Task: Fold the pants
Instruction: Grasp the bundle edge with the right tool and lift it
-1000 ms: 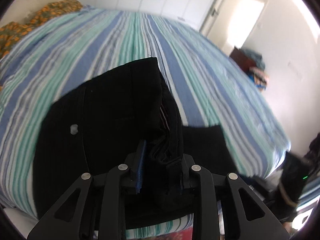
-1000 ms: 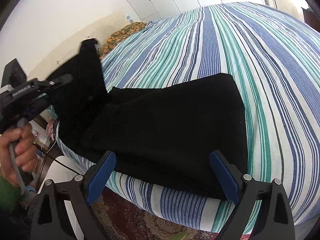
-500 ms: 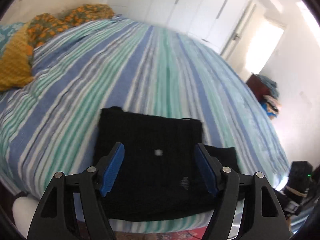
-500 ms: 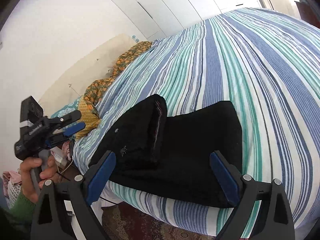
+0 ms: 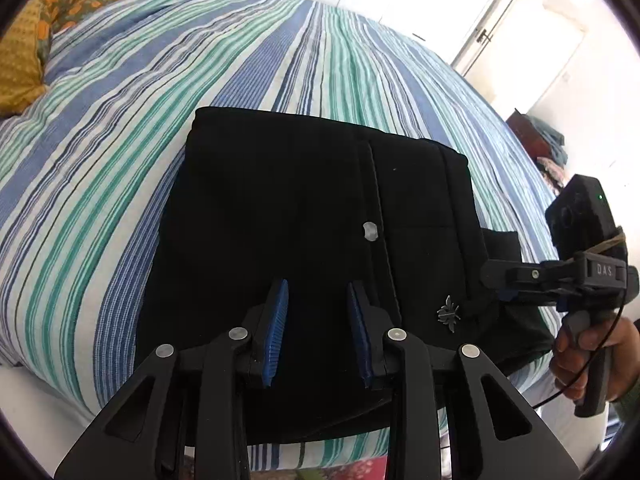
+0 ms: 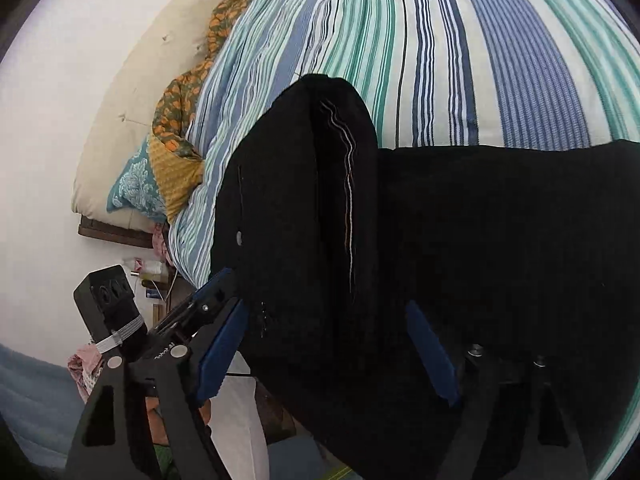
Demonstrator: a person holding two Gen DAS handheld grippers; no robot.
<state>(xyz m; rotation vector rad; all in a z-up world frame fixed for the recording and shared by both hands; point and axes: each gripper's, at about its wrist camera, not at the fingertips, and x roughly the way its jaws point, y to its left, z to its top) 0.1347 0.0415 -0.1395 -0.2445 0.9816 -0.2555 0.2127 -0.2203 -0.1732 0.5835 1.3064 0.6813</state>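
Left wrist: we see the left gripper (image 5: 316,328), wide half a second ago, now narrowed over the folded pants (image 5: 304,216) on the bed (image 5: 120,100), gripping nothing. Right wrist: right gripper (image 6: 328,348) has moved in, jaws wide astride the fold's edge, likely pre-grasp.

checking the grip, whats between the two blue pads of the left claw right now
Only black pants fabric shows in the narrow gap of the left claw, seen in the left wrist view; whether it is pinched is unclear.
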